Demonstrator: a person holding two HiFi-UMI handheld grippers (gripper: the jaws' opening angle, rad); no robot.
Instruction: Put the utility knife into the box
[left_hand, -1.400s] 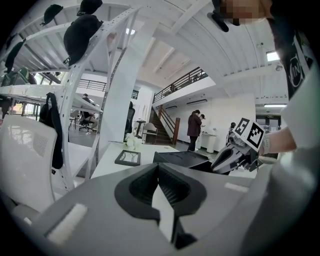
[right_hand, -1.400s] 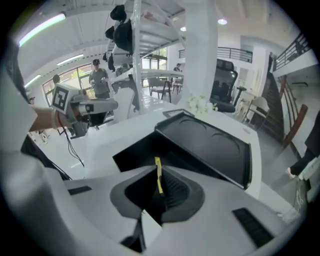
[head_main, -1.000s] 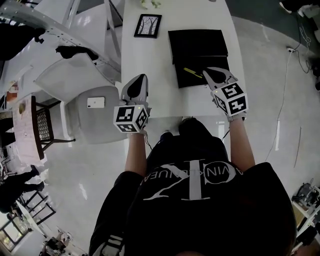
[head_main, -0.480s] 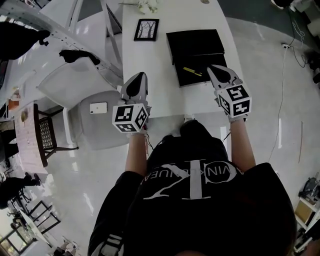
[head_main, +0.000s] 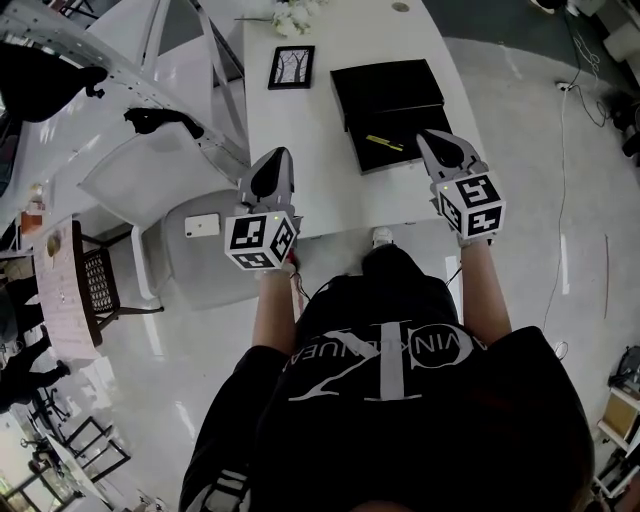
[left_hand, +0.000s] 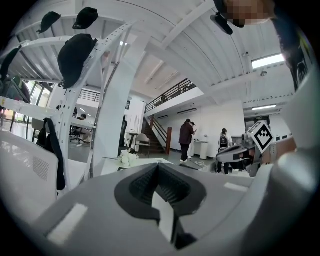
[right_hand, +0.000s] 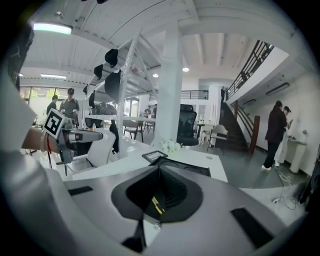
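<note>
A yellow utility knife (head_main: 385, 143) lies on the nearer half of an open black box (head_main: 388, 88) on the white table (head_main: 320, 130). My right gripper (head_main: 430, 138) hovers at the box's near right corner, just right of the knife, jaws shut and empty. In the right gripper view the right gripper (right_hand: 159, 169) points over the box (right_hand: 192, 170), and the knife (right_hand: 157, 204) shows as a yellow strip through the gap in the jaws. My left gripper (head_main: 277, 158) hangs over the table's near left edge, shut and empty. The left gripper (left_hand: 159, 167) looks across the room.
A framed picture (head_main: 291, 67) lies at the table's far left, with white flowers (head_main: 292, 10) beyond it. A white chair (head_main: 160, 190) with a phone (head_main: 203, 225) on its seat stands left of the table. A white rack with black caps (left_hand: 75, 55) rises at the left.
The head view has drifted, so the table sits slightly higher in the picture. Both grippers stay almost where they were, and the knife has not moved.
</note>
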